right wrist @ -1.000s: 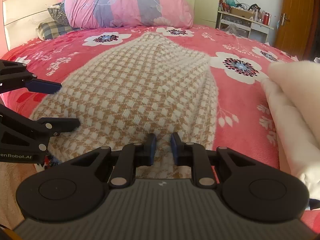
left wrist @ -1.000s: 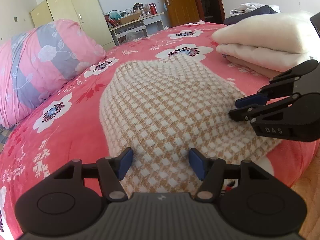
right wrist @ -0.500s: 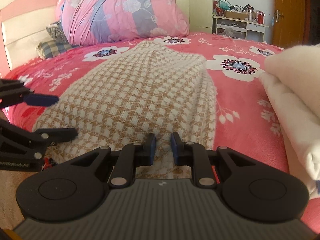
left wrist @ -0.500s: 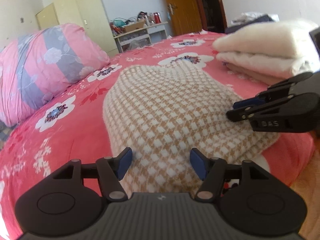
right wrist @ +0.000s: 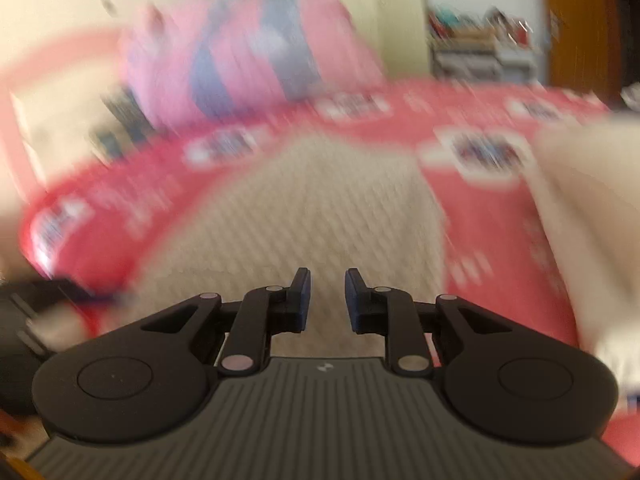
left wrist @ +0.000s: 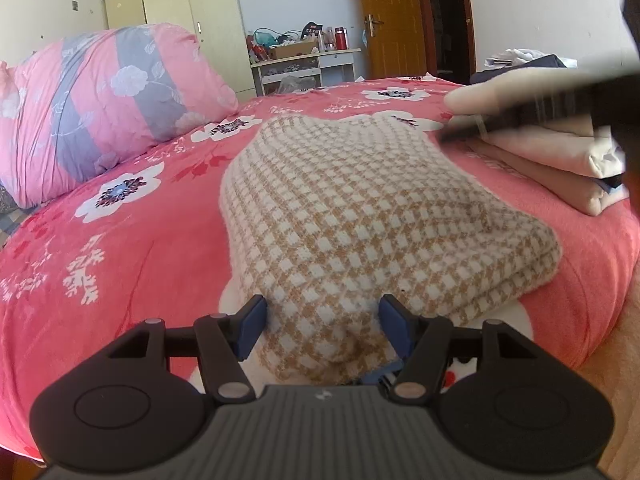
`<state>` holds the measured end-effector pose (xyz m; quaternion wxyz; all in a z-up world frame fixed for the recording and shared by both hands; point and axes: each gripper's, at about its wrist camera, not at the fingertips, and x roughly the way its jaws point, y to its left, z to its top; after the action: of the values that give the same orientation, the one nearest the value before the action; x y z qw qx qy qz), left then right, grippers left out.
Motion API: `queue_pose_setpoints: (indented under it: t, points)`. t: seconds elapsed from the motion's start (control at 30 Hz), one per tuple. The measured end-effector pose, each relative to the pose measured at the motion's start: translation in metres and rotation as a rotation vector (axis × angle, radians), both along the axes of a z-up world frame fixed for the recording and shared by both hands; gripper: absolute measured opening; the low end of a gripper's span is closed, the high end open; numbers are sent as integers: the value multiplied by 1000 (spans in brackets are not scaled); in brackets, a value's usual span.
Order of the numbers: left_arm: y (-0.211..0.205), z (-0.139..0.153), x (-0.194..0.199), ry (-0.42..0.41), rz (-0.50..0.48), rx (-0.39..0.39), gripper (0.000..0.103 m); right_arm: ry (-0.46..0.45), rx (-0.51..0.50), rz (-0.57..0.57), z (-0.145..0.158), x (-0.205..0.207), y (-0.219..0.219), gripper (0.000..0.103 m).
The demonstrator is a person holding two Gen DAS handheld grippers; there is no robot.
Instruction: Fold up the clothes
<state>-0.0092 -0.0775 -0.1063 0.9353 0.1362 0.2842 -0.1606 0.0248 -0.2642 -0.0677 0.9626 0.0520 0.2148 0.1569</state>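
Note:
A folded tan-and-white checked sweater (left wrist: 360, 208) lies on the pink flowered bed cover (left wrist: 120, 248). My left gripper (left wrist: 322, 320) is at its near left corner. The blue pads stand wide apart and press on a bunched lump of the knit between them. My right gripper (right wrist: 328, 296) hangs above the sweater (right wrist: 340, 208) near its front edge, jaws a little apart, nothing between them. That view is badly blurred. In the left wrist view the right gripper (left wrist: 520, 116) is a dark smear high at the right, in front of the cream stack.
A stack of folded cream clothes (left wrist: 560, 152) sits right of the sweater. A big pink and grey quilt roll (left wrist: 100, 100) lies at the back left. Beyond the bed are a wardrobe (left wrist: 180, 20), a cluttered shelf (left wrist: 304, 60) and a wooden door (left wrist: 392, 20). The bed's edge drops off at the near right.
My right gripper has risen from the sweater's front edge and now shows higher and blurred. My left gripper has kept the sweater's corner and shifted a little.

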Motion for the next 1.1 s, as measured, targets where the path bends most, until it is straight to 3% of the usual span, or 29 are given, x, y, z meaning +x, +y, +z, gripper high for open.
queue_pose_setpoints:
  t: [0.1, 0.2, 0.27, 0.33, 0.37, 0.5, 0.57, 0.63, 0.7, 0.73, 0.8, 0.9, 1.07, 1.1]
  points:
    - [-1, -1, -1, -4, 11, -11, 64, -61, -44, 87, 15, 11, 26, 18]
    - [4, -4, 1, 2, 6, -34, 64, 91, -145, 154, -28, 48, 52, 17]
    - [9, -4, 0, -12, -12, -47, 64, 59, -162, 187, -48, 54, 50, 16]
    - [16, 1, -3, -31, -23, -83, 63, 172, -75, 166, -27, 68, 41, 15]
    - [21, 5, -4, -35, -27, -108, 60, 186, -76, 159, -14, 70, 42, 15]
    - [37, 19, -3, -63, -36, -189, 59, 57, -155, 171, 28, 81, 62, 17]
    - [41, 20, 9, -60, -23, -194, 59, 60, -130, 187, 28, 101, 67, 17]
    - [43, 11, 27, -12, -10, -214, 59, 169, -164, 203, -2, 131, 77, 16]
    - [48, 6, 40, 39, -6, -260, 61, 202, -146, 226, -19, 142, 76, 16]
    - [52, 5, 44, 64, -9, -300, 61, 219, -120, 229, -17, 146, 73, 16]
    - [55, 5, 45, 73, -16, -307, 63, 261, -128, 221, 4, 153, 77, 16]
    - [55, 3, 44, 77, -19, -300, 63, 177, -185, 206, 23, 168, 90, 16]
    - [56, 2, 46, 82, -17, -301, 63, 264, -217, 149, -34, 233, 95, 15]
    - [57, 2, 47, 87, -18, -306, 63, 272, -216, 150, -31, 235, 95, 15]
